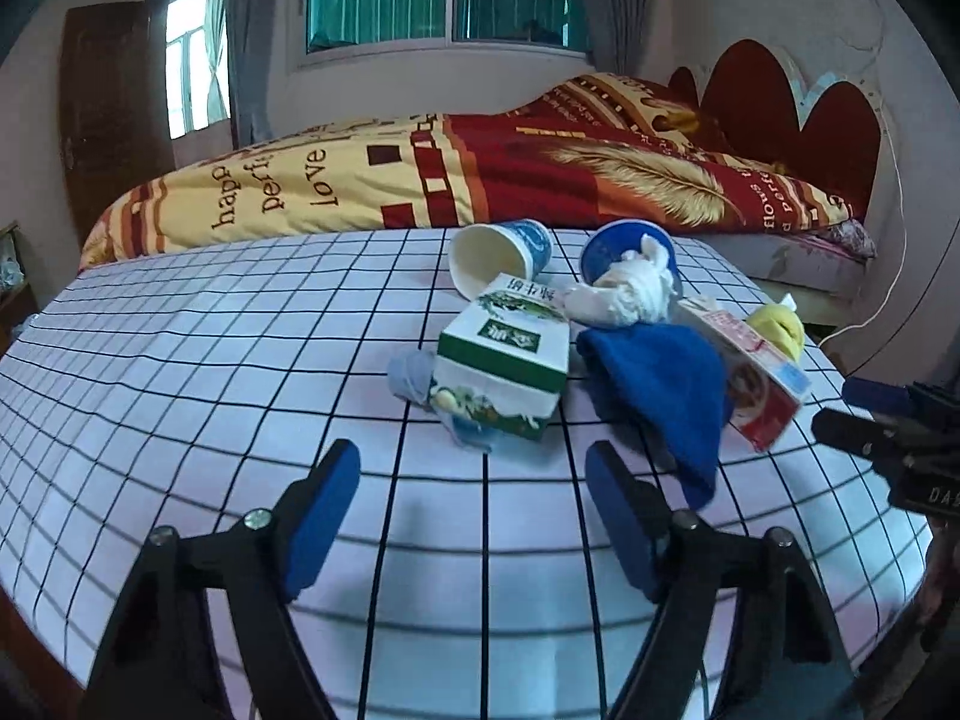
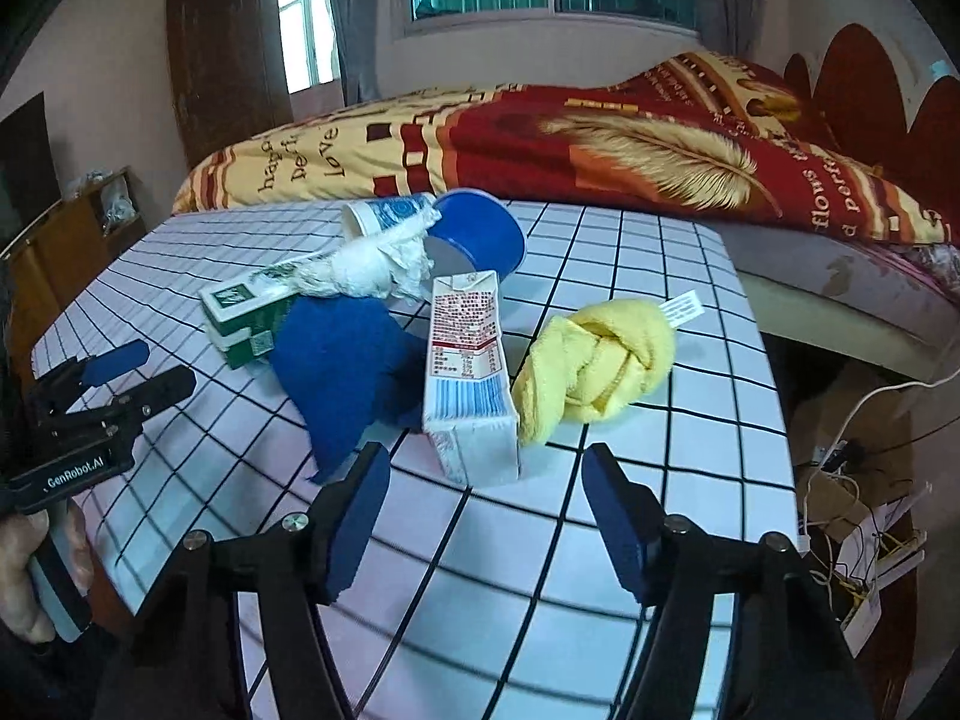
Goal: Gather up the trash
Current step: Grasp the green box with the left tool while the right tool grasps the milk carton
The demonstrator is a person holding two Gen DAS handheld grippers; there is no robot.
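Beyond both tongs lies a bed whose red and yellow quilt point(image 1: 456, 180) reads "happy", "perfect" and "love". Nearer, the table's white cloth with black grid lines point(image 1: 180, 360) carries the trash. Ahead of the left gripper point(image 1: 474, 516) sits a green and white carton point(image 1: 504, 372) with Chinese print I cannot read; to its right a blue cloth point(image 1: 660, 384). Straight before the right gripper point(image 2: 486, 510) lies a red and white milk carton point(image 2: 471, 372) showing a barcode and small print, with a knotted yellow cloth point(image 2: 594, 366) to its right. Farther off, two paper cups lie tipped: a white-and-blue one point(image 1: 504, 252), empty, and a blue one point(image 1: 624, 252) with crumpled white tissue point(image 1: 630, 294) at its mouth. Both tongs stand released, nothing between the pads. The left tool is marked "GenRobot.AI".
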